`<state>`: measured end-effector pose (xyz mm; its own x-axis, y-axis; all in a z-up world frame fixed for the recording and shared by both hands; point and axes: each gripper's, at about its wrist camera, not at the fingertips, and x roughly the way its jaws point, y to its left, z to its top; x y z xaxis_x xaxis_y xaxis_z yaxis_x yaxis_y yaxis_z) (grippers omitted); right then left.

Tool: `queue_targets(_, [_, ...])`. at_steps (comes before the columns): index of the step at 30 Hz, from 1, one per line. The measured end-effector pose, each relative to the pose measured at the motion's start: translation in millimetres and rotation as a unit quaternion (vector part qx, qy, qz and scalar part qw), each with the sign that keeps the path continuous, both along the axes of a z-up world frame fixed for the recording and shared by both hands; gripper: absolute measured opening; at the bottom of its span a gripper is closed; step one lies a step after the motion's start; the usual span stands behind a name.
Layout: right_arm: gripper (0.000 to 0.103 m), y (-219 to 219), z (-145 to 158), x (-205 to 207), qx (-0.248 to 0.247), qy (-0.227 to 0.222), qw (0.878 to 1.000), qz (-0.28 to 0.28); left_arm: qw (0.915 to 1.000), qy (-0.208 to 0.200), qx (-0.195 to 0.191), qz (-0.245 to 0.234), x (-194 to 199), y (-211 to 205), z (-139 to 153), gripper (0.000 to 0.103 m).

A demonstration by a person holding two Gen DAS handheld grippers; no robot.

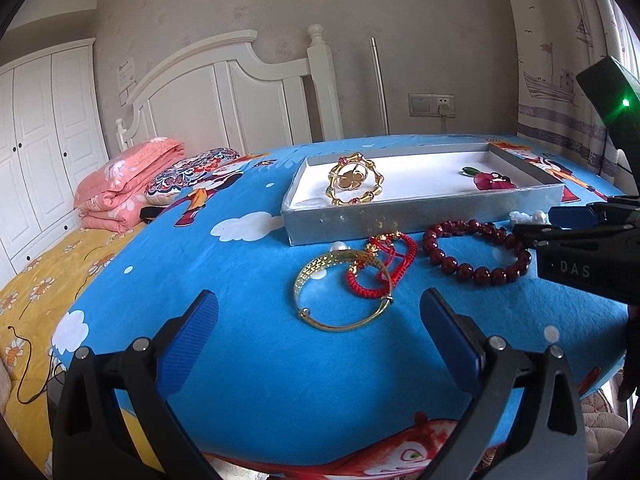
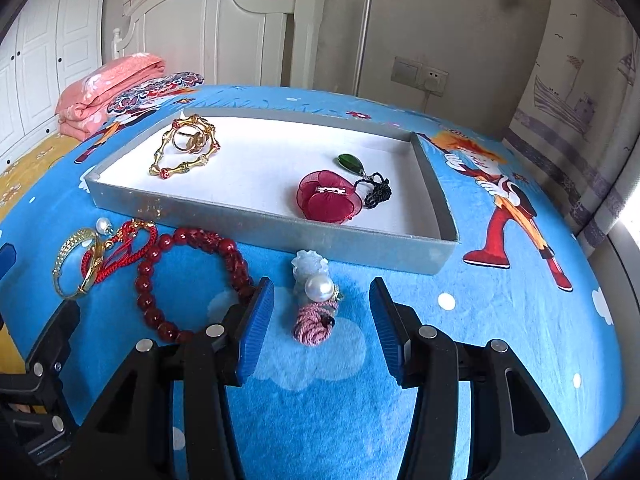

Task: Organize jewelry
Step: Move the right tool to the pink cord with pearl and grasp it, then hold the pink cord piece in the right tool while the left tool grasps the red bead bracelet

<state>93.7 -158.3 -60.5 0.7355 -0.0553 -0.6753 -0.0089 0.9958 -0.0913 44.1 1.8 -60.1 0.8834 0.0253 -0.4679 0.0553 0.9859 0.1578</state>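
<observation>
Left gripper (image 1: 318, 330) fingers spread wide, empty, angled downward; right gripper (image 2: 322, 328) fingers parted, gripping nothing, tilted down

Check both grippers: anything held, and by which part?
Nothing held. Left gripper open over blue cloth; right gripper open around, not touching, the white pearl pendant with pink cord.

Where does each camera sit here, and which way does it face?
Left wrist: on the left gripper, low over the blue cloth, facing the gold bangle and grey tray; its open fingers and the right gripper show.
Right wrist: on the right gripper, angled down at the pearl charm; its open fingers and part of the left gripper show.
Shared: tray, bangle, red bead bracelet, headboard.
</observation>
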Motion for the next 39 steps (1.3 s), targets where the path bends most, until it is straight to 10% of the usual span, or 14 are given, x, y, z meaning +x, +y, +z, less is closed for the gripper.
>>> queue_targets(3, [0.045,-0.3,0.5,3.2,0.002,0.005,1.000,0.004,1.0000,0.002,-0.001,0.000,0.4,0.6,-0.4,0.098])
queue_targets(6, [0.019,1.0,-1.0,-1.5,0.007,-0.001,1.000,0.020,1.0000,-0.002,0.002,-0.005,-1.6,-2.2,0.2,0.098])
queue_targets(39, [0.019,-62.9,3.4,-61.0,0.062,-0.058,0.996,-0.021,0.9901,0.069,0.001,-0.122,25.0,-86.3,-6.0,0.083])
